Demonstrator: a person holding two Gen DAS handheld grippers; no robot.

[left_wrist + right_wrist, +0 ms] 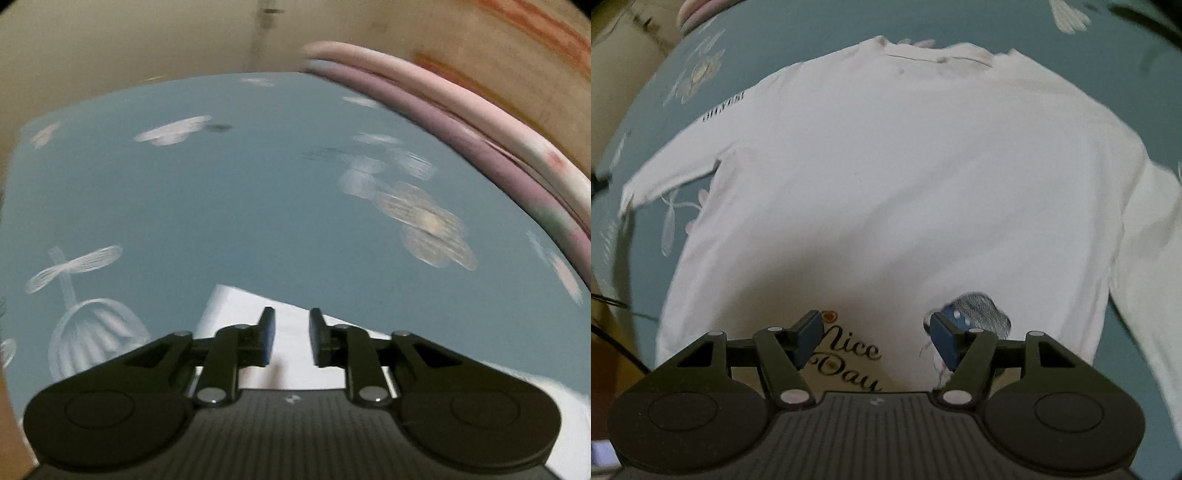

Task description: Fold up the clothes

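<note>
Across a teal flowered bed sheet lies a white shirt, spread flat, collar at the far side and both sleeves out to the sides; none of it is seen folded over. Pink and lilac rolled bedding lines the far right edge of the bed in the left view.

Right claw: spread, empty, hovering over the near part of the shirt, between the "Nice Day" print and a grey-blue patch. Left claw: spread less widely, empty, above a white edge of the shirt.

A shirt lying flat suits either a fold about to be made or a garment just laid out. For any fold to run clean, each claw should pinch one layer at an edge, and both should travel level.

Only the right view shows the whole shirt, its print and small sleeve lettering. Only the left view shows the bedding and the wall behind.
</note>
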